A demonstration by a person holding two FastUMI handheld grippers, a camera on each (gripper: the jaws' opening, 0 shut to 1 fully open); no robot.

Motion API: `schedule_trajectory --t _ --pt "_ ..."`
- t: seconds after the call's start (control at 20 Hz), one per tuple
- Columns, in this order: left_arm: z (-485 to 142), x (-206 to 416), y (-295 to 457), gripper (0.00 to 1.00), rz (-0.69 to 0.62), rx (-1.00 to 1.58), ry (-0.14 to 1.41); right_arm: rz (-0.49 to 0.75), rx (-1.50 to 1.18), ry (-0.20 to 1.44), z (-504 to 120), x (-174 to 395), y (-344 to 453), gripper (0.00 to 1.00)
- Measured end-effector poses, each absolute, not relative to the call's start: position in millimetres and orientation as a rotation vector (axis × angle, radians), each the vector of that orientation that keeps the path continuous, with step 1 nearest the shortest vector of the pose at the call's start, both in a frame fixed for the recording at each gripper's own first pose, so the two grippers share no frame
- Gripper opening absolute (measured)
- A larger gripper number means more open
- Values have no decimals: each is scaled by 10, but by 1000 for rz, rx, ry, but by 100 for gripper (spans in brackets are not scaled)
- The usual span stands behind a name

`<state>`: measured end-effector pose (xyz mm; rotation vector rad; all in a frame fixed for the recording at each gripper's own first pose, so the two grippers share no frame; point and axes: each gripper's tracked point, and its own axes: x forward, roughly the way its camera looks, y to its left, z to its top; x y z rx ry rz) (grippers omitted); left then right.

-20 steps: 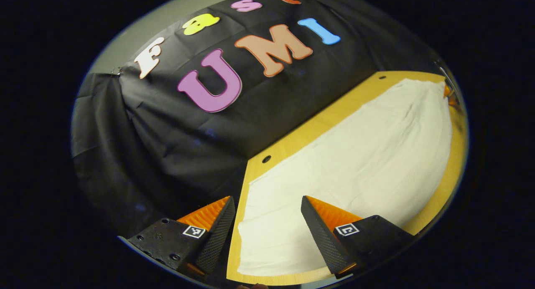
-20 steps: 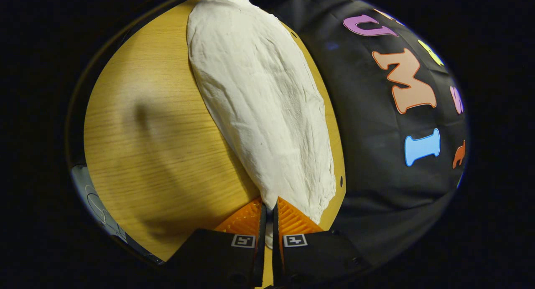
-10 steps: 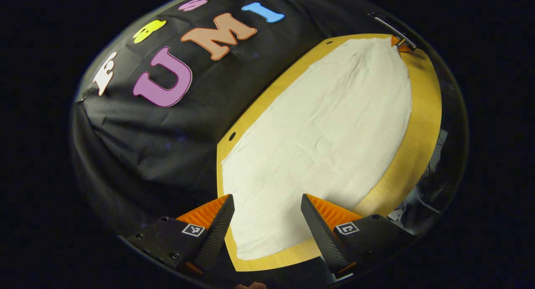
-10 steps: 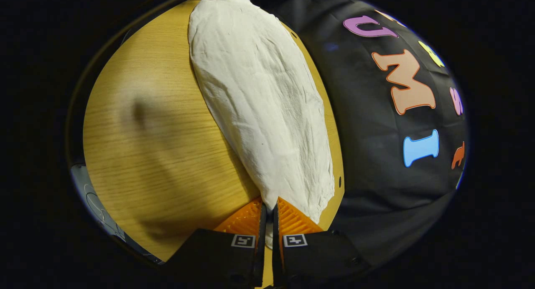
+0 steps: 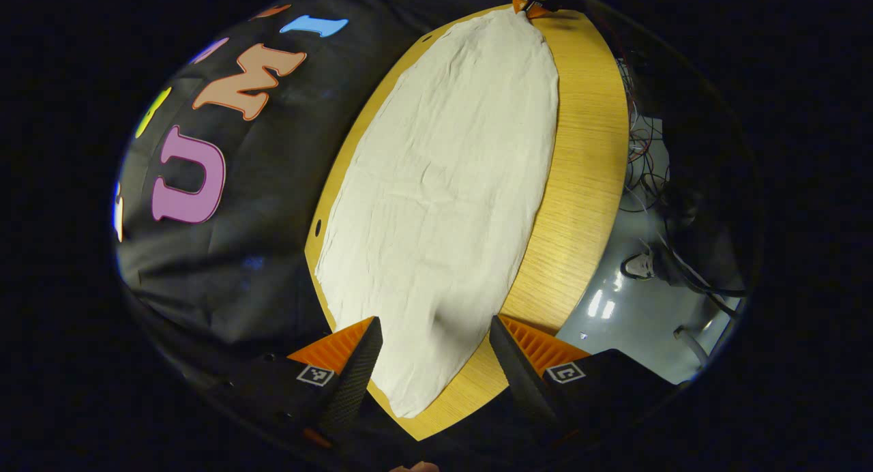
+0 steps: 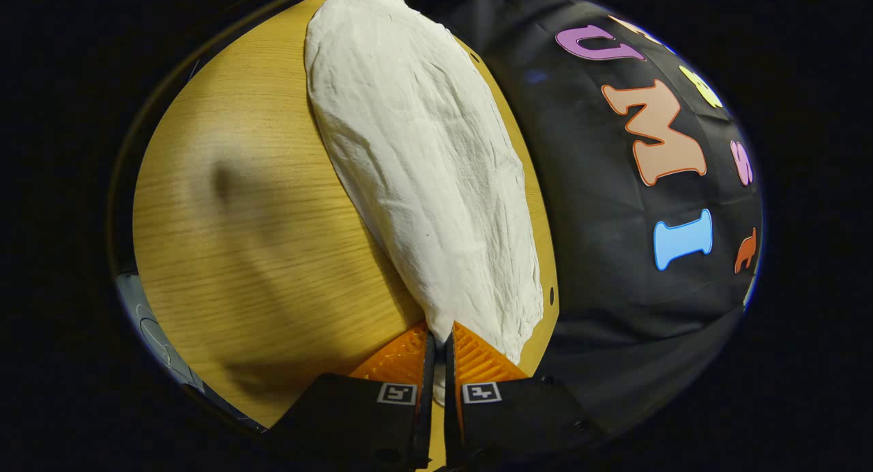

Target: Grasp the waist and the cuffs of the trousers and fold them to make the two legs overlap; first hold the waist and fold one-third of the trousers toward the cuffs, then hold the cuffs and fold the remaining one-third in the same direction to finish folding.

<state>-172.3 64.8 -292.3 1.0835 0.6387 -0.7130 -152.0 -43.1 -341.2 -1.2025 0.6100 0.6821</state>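
Trousers (image 6: pixel 423 165) spread flat along wooden bench (image 6: pixel 239 206), right hand-held gripper (image 6: pixel 436 352) clenched on their near end, left hand-held gripper (image 5: pixel 433 352) spread wide above opposite end.

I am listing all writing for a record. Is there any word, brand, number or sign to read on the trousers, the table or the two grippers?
trousers: no text.
table: no text.
left gripper: a small square marker on each finger, a black-and-white pattern, no words.
right gripper: the same kind of square marker, a pattern, no words.
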Motion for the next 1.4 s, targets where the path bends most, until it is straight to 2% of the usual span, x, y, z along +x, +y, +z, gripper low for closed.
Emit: schedule_trajectory --t 0.05,0.1,0.15,0.35,0.4,0.55,0.65,0.7,0.75,0.8,0.85,0.9,1.0,1.15,1.3,1.4 --pt "-2955 -1732 634 96 -721 1091 650 681 -1203 607 -3415 -1523 -425 7" --pt "-2952 -1714 638 92 -727 1105 652 679 -1205 604 -3410 -1522 -426 10" --pt "-2960 -1676 613 89 -737 1125 644 677 -1207 601 -3417 -1521 -430 7" --pt "-3020 -1510 564 80 -763 1210 622 669 -1207 597 -3416 -1519 -430 7" --pt "-3032 -1483 551 77 -766 1222 622 668 -1208 597 -3412 -1526 -423 10" --pt "-3066 -1398 524 71 -769 1236 629 667 -1212 593 -3411 -1526 -422 10" --pt "-3119 -1408 496 63 -785 1235 668 668 -1213 594 -3408 -1529 -425 10" --pt "-3135 -1413 480 49 -793 1239 680 668 -1213 595 -3405 -1530 -422 10" --pt "-3161 -1445 468 43 -805 1239 694 668 -1212 595 -3406 -1529 -423 10" --pt "-3174 -1477 468 33 -811 1236 705 667 -1213 594 -3412 -1519 -423 10" --pt "-3195 -1508 472 27 -819 1228 722 667 -1212 593 -3419 -1511 -435 10" --pt "-3214 -1519 473 16 -822 1220 734 667 -1211 594 -3415 -1513 -432 11" --pt "-3206 -1531 473 3 -816 1216 740 667 -1208 594 -3397 -1531 -411 10" --pt "-3204 -1484 465 0 -802 1202 738 676 -1199 596 -3397 -1520 -425 13" --pt "-3206 -1496 486 0 -797 1129 790 678 -1157 623 -3348 -1494 -446 7" --pt "-3105 -1459 484 0 -771 1128 777 660 -1154 598 -3211 -1402 -448 13"
